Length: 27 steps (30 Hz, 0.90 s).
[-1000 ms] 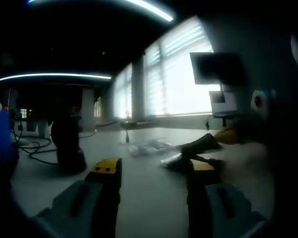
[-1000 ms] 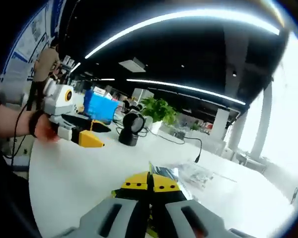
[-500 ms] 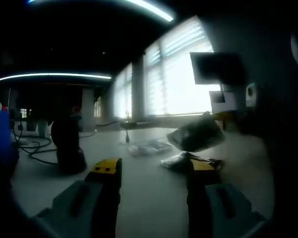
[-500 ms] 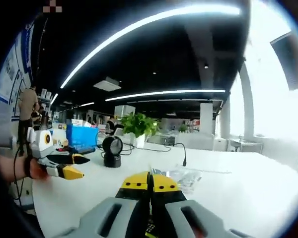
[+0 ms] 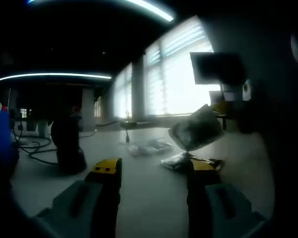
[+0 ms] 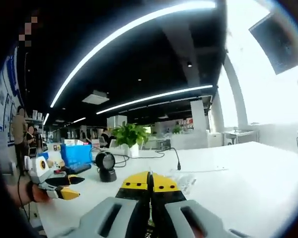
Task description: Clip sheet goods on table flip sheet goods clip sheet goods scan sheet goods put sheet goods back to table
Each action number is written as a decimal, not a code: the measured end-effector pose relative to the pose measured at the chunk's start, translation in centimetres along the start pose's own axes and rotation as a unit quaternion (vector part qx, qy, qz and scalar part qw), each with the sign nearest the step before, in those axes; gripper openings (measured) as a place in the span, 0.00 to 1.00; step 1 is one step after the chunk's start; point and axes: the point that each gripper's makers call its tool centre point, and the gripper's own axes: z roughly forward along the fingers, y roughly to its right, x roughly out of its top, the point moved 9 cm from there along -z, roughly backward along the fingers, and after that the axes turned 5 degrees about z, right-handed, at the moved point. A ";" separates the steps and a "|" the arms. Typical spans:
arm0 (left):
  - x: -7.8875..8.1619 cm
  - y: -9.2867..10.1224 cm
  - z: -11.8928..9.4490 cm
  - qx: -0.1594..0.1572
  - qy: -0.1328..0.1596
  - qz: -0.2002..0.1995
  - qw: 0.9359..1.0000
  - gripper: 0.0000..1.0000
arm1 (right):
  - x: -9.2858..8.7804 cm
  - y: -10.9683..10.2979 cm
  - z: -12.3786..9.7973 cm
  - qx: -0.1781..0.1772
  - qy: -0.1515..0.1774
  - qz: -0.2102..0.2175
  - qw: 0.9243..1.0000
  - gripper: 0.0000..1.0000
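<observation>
Right gripper [image 6: 150,182] is pinching the sheet pack [image 5: 196,128] closed-jawed, left gripper [image 5: 151,171] idling open; keep grip firm while flipping

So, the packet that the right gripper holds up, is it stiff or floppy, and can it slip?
The packet is probably thin and light: clamped at one edge, it stands up over the table without sagging. Its crinkled, shiny surface suggests flexible film, so it may slip. The right gripper looks shut on it.

Yellow-tipped grey right hand-held gripper [image 6: 150,182]; white table [image 6: 248,168]; blue bin [image 6: 76,154]; black scanner [image 6: 106,166]; green plant [image 6: 127,134].
</observation>
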 end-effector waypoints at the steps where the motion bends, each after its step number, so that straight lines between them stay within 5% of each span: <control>1: 0.0 0.0 0.0 0.000 0.000 0.000 1.000 0.46 | 0.2 0.1 0.1 0.001 0.001 0.001 1.000 0.00; 14: 0.0 -0.1 0.0 0.000 0.001 -0.001 1.000 0.46 | -0.3 0.5 -0.1 -0.012 0.001 -0.002 1.000 0.00; 19: 0.0 0.0 0.0 0.000 0.001 0.000 1.000 0.46 | -1.9 -0.5 -0.2 0.005 -0.027 -0.072 0.997 0.00; 22: 0.0 -0.1 0.0 0.001 0.001 0.000 1.000 0.46 | -3.1 -1.5 -0.4 0.030 -0.038 -0.100 0.994 0.16; 27: 0.0 -0.1 0.0 0.000 0.000 0.000 1.000 0.46 | -4.5 -2.6 -0.7 0.042 -0.058 -0.154 0.985 0.26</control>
